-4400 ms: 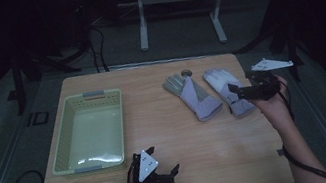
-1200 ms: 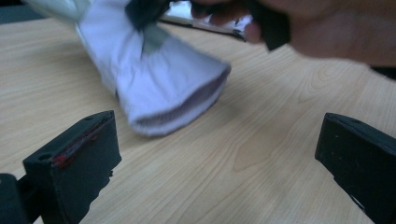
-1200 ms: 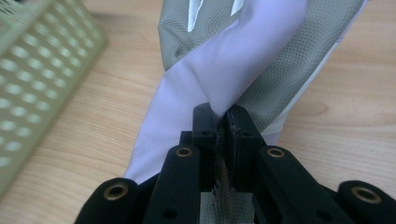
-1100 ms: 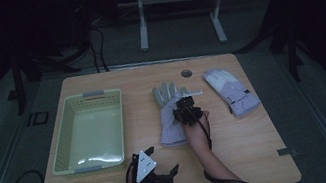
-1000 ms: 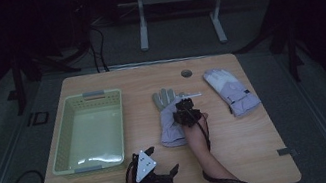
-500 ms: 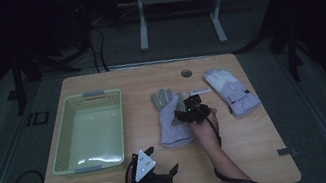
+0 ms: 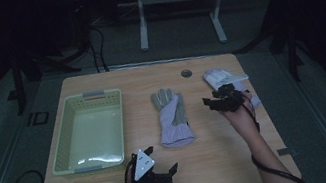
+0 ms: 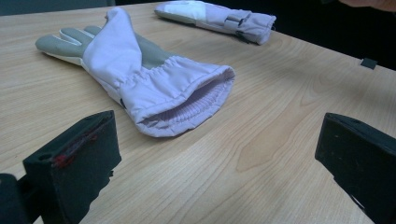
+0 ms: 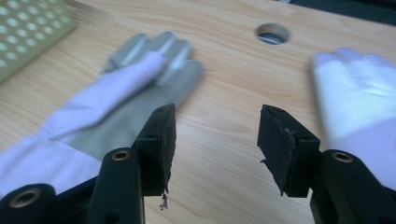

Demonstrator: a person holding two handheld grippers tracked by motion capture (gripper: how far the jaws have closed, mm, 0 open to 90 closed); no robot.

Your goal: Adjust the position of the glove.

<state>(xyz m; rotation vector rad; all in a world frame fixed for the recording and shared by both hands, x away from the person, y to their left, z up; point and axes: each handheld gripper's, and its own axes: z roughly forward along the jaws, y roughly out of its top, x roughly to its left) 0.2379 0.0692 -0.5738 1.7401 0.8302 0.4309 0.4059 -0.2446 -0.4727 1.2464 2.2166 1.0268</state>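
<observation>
A lilac and grey glove (image 7: 172, 118) lies flat mid-table, cuff toward the near edge; it also appears as the glove (image 8: 140, 74) and the glove (image 9: 102, 112). A second glove (image 7: 222, 80) lies at the back right, also seen as the second glove (image 8: 219, 16) and the second glove (image 9: 359, 107). My right gripper (image 7: 214, 103) hovers between the two gloves, open and empty; in its own view the right gripper (image 9: 215, 135) holds nothing. My left gripper (image 7: 167, 172) rests near the front edge, wide open, just short of the first glove's cuff, seen as the left gripper (image 8: 215, 163).
A pale green plastic basket (image 7: 70, 138) stands empty on the left half of the table; its corner shows as the basket (image 9: 23, 32). A round cable hole (image 7: 186, 73) is at the back edge. Bare wood lies between the gloves and along the front.
My right gripper let go of the first glove mid-table and moved right toward the second glove, now open. The left gripper has not moved.
</observation>
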